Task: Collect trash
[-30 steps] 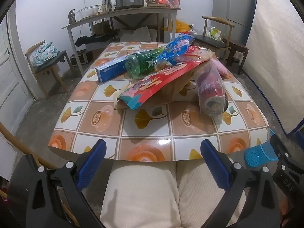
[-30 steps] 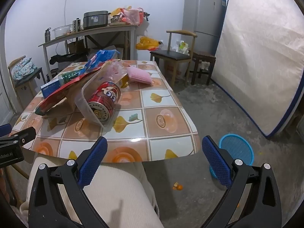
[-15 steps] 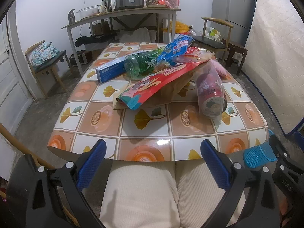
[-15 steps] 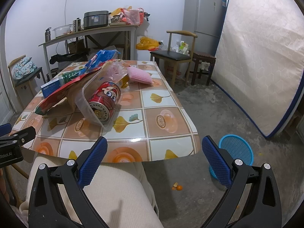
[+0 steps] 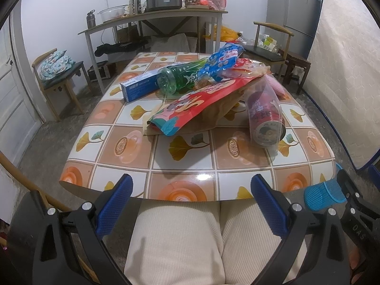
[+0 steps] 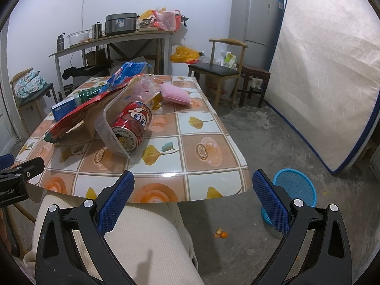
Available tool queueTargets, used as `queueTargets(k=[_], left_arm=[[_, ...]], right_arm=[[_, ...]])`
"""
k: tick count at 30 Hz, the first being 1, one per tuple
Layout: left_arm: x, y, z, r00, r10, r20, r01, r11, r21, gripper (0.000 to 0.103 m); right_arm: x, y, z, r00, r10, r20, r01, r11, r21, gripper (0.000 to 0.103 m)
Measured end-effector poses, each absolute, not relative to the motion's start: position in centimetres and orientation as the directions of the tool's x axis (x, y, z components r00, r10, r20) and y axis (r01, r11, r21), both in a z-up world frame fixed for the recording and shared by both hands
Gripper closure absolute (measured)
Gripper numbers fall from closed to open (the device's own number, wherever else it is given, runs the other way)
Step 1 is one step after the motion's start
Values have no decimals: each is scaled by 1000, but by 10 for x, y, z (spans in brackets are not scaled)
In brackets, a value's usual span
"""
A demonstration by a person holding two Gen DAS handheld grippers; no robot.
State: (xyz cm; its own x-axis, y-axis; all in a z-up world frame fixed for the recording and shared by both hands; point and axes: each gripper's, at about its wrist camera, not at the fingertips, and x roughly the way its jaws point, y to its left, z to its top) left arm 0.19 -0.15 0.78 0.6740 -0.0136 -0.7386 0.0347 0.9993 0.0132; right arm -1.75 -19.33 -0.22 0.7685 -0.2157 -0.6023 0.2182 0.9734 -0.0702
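A grey fridge stands beside a leaning mattress; a wooden chair sits nearby.

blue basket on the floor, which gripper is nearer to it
Right. The right gripper hangs just left of the blue basket; the left gripper sits farther left, over the person's lap.

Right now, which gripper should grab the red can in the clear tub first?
Probably right. The red can in the clear tub lies on the table's right side, near the blue basket on the floor. Right gripper and left gripper are both open and empty.
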Motion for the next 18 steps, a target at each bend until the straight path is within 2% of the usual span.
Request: queueTargets(k=[18], left_arm=[[4, 4, 1, 664, -16, -748, 21, 1000, -2, 6]], right_arm=[[-16, -205, -7, 768, -214, -604, 217, 974, -69, 7]])
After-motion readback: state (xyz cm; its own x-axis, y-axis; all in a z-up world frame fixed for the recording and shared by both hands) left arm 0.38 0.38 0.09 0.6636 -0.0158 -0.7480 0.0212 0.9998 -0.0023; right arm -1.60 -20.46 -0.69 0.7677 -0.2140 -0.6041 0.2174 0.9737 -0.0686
